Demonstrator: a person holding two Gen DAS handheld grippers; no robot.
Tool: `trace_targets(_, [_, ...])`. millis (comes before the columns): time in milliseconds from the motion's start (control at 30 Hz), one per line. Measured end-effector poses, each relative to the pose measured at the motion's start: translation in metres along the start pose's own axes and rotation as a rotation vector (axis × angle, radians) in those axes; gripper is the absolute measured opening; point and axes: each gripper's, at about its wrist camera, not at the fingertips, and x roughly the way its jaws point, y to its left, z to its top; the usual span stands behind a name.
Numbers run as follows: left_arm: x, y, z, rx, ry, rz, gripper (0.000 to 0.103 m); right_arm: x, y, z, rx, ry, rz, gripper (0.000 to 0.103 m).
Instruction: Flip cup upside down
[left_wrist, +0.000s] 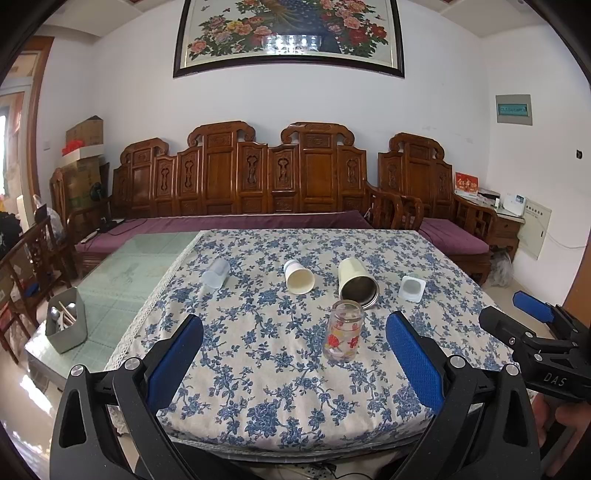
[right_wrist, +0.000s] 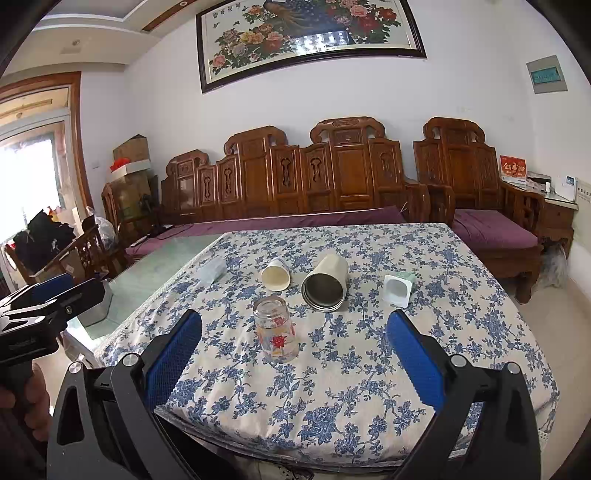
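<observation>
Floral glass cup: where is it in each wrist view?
Left wrist: floral glass cup stands right of centre, between the open jaws, nearer the right one.
Right wrist: floral glass cup stands left of centre, nearer the left of the open jaws.
Shared landmark: the cream tumbler lying on its side just behind it.

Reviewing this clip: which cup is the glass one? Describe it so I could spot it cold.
On the blue-flowered tablecloth, four cups lie tipped in a row. Nearer the camera than that row stands the glass cup, just before the cream metal tumbler. It alone stands rather than lies, and it is clear glass with red flower prints.
</observation>
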Motion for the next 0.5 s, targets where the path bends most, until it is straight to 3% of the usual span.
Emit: trace_targets(500, [-0.0028,-0.0017,0.0033,-0.002,-0.007,-0.005,0.095,0.0001,-0.0004,-0.0003,-0.001,0.0,0.002,0.101])
